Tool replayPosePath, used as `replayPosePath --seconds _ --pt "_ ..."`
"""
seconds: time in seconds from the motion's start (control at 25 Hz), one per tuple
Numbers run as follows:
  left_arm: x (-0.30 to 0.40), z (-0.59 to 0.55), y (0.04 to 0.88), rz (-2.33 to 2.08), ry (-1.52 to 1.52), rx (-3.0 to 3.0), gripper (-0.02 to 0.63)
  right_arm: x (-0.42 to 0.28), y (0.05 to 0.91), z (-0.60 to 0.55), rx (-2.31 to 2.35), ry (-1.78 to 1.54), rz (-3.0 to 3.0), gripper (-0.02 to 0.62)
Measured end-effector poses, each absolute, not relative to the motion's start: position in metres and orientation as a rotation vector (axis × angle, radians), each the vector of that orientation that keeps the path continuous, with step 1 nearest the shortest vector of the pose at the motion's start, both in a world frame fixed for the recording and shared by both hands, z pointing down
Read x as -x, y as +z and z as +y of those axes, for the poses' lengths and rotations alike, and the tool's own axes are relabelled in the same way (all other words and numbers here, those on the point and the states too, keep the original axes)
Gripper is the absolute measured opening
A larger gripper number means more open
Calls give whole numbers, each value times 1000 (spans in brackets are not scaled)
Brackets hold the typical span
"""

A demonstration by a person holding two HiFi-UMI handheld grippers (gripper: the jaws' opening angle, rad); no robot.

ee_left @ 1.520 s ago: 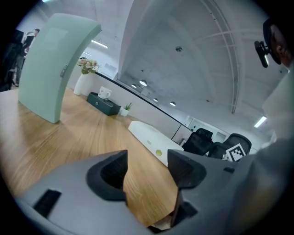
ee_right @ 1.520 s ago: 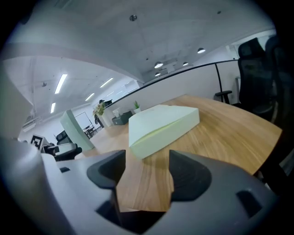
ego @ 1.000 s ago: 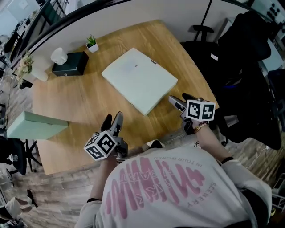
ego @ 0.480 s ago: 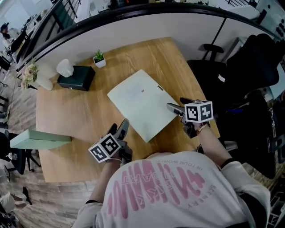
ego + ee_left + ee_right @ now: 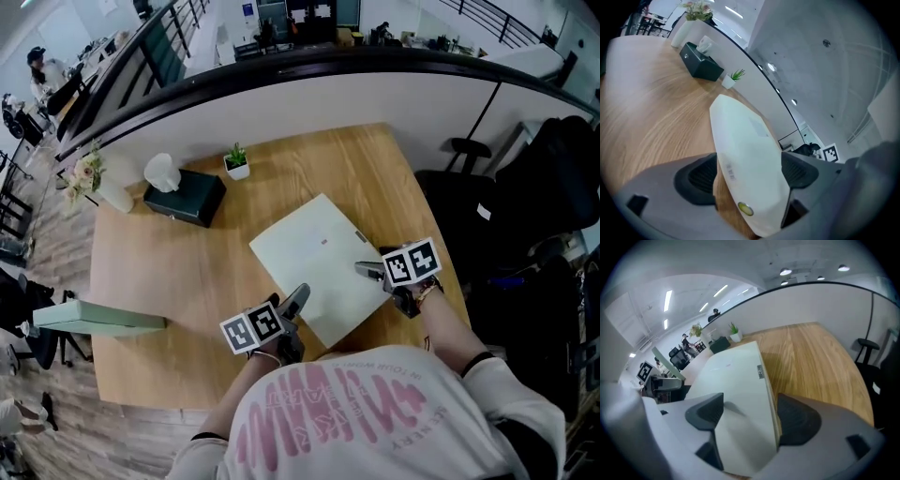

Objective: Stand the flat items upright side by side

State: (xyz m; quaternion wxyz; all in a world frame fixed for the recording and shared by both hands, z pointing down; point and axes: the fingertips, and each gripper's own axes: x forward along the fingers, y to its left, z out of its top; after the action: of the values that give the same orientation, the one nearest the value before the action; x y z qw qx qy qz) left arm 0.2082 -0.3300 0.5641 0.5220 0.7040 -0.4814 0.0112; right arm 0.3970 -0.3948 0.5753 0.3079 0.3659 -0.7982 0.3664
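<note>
A flat pale green box (image 5: 314, 262) lies on the wooden table (image 5: 187, 272). My left gripper (image 5: 296, 301) is at the box's near left edge. Its jaws are opening, and the edge (image 5: 750, 164) sits between the two pads without being pressed. My right gripper (image 5: 367, 272) is at the box's right edge. One of its pads (image 5: 705, 413) hangs over the top face and the other (image 5: 797, 420) is beside the edge. A second flat green box (image 5: 98, 320) stands on edge at the table's left side.
At the back of the table are a dark tissue box (image 5: 184, 198), a small potted plant (image 5: 236, 161) and a white vase with flowers (image 5: 105, 186). Black office chairs (image 5: 525, 216) stand on the right. The person's torso covers the near table edge.
Both grippers have moved forward onto the flat box, the left one from bare table to the box's near edge. The left jaws stand wider. The head view has shifted.
</note>
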Motion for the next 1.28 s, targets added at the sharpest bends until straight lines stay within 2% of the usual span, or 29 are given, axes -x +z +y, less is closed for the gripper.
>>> replayPosePath --seconds 0.16,0.28,0.68,1.28 --pt "-216 -337 574 -1124 45 -1670 419 -390 581 -406 -814 960 -2077 368" --pt "-222 -334 584 -1110 92 -1655 419 -392 588 -408 -763 981 -2038 423" --pt "-214 -328 587 -1159 112 -1664 390 -384 591 -393 -754 1145 -2060 405" --pt "-202 -303 591 -1124 222 -1652 377 -375 594 -336 -872 1154 -1945 405"
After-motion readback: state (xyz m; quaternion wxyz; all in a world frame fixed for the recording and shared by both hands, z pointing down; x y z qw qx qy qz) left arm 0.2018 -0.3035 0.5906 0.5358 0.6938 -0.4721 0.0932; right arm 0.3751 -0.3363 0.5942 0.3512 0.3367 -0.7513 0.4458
